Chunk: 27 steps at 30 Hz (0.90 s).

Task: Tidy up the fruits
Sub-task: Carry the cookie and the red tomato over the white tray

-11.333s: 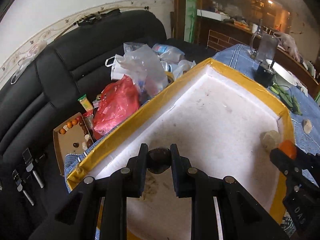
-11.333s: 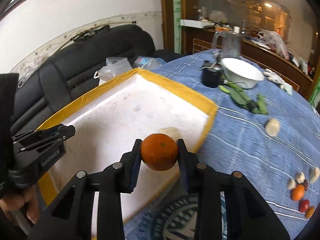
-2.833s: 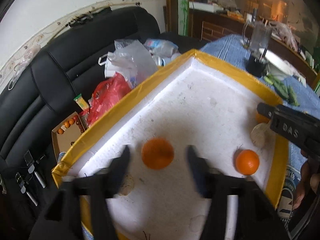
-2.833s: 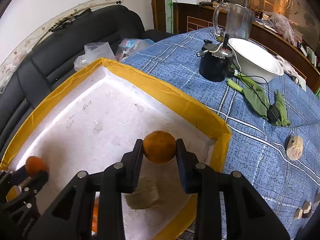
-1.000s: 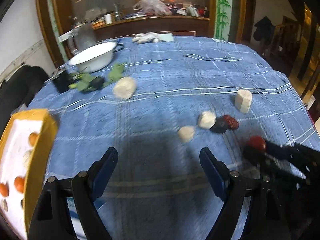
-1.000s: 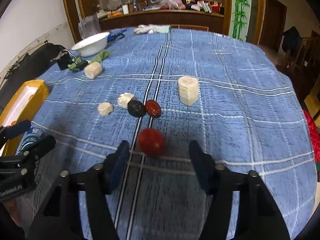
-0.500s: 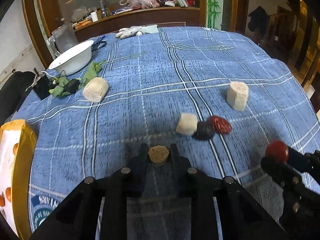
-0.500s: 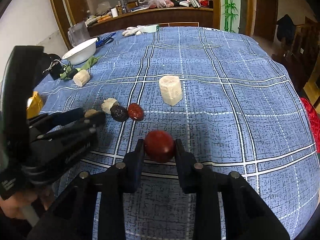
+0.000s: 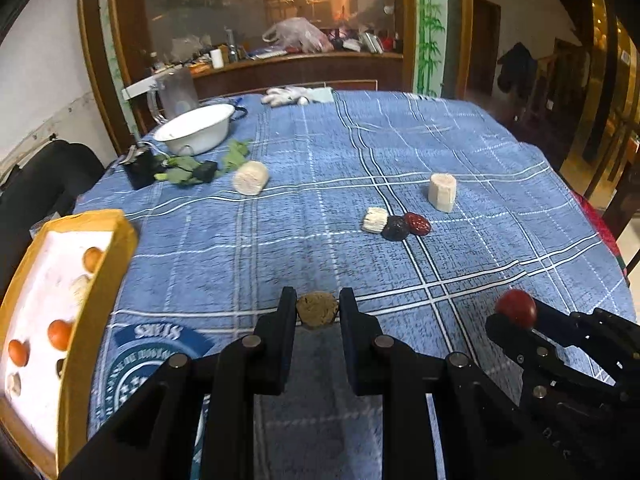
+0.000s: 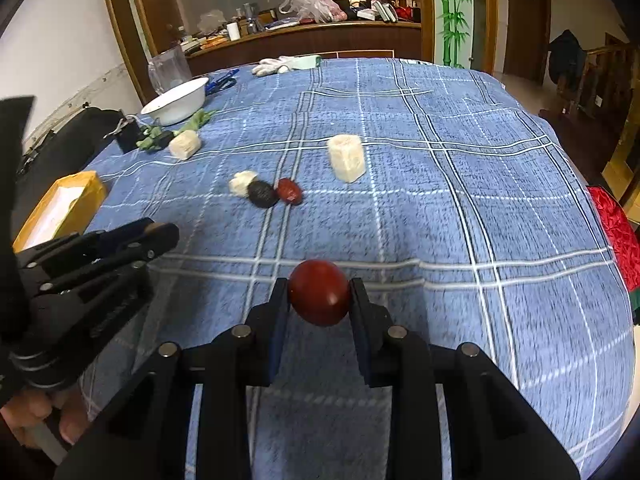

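My left gripper (image 9: pixel 317 312) is shut on a small tan round fruit (image 9: pixel 317 309), held above the blue checked tablecloth (image 9: pixel 320 184). My right gripper (image 10: pixel 319 300) is shut on a dark red round fruit (image 10: pixel 319 297); it also shows in the left wrist view (image 9: pixel 516 309). The yellow-rimmed white foam tray (image 9: pixel 116 240) at the left holds several oranges (image 9: pixel 59 334) and pale pieces. On the cloth lie a white chunk (image 9: pixel 375 220), a black fruit (image 9: pixel 395 228), a red date (image 9: pixel 417 223) and two pale cylinders (image 9: pixel 442 192) (image 9: pixel 250 177).
A white bowl (image 9: pixel 196 128), a clear jug (image 9: pixel 176 90), a black object (image 9: pixel 138 166) with green leaves (image 9: pixel 188 170) and white gloves (image 9: pixel 292 95) sit at the table's far side. A black sofa (image 9: pixel 36 184) is left of the table. A red cloth (image 10: pixel 616 232) hangs at the right.
Both grippers left the tray and swung over to the table. The left closed on the tan fruit and the right on the red fruit; both are now lifted slightly higher than half a second ago.
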Each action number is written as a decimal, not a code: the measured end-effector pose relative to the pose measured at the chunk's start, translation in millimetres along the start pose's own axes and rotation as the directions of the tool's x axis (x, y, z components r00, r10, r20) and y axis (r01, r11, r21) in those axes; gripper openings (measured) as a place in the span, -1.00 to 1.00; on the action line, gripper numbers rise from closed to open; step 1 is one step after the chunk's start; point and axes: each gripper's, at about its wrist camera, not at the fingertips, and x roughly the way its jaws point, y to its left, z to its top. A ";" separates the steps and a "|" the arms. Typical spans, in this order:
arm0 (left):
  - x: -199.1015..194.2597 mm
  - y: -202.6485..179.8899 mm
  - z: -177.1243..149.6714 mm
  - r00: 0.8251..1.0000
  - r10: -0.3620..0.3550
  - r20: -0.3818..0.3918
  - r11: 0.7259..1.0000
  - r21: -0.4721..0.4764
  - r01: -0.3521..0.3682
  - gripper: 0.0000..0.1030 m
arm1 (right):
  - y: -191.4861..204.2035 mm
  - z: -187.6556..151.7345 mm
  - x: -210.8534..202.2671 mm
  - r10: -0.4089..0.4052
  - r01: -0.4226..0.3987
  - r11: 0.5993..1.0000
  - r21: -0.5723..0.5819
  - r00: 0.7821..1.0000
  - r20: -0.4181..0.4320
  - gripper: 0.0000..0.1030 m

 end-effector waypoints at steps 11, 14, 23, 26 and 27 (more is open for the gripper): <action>-19.5 25.8 -16.7 1.000 0.019 0.015 0.999 -0.046 -0.018 -0.61 | 34.0 -13.5 -29.8 0.011 -0.010 1.000 -0.027 0.999 0.049 -0.39; -23.3 30.9 -23.5 0.999 0.026 0.019 0.998 -0.055 -0.025 -0.61 | 39.0 -16.8 -33.4 0.007 -0.006 1.000 -0.022 0.998 0.058 -0.39; -20.5 38.7 -39.9 0.999 0.034 -0.007 0.996 -0.076 -0.035 -0.61 | 38.2 -32.4 -46.9 0.001 -0.002 1.000 0.016 0.996 0.085 -0.39; -20.0 40.0 -43.5 0.999 0.042 -0.011 0.996 -0.078 -0.043 -0.61 | 36.3 -36.8 -46.9 0.002 -0.005 1.000 0.027 0.996 0.084 -0.39; -19.6 40.5 -44.5 0.999 0.042 -0.015 0.996 -0.080 -0.043 -0.61 | 35.9 -38.1 -47.1 0.004 -0.006 1.000 0.029 0.997 0.083 -0.39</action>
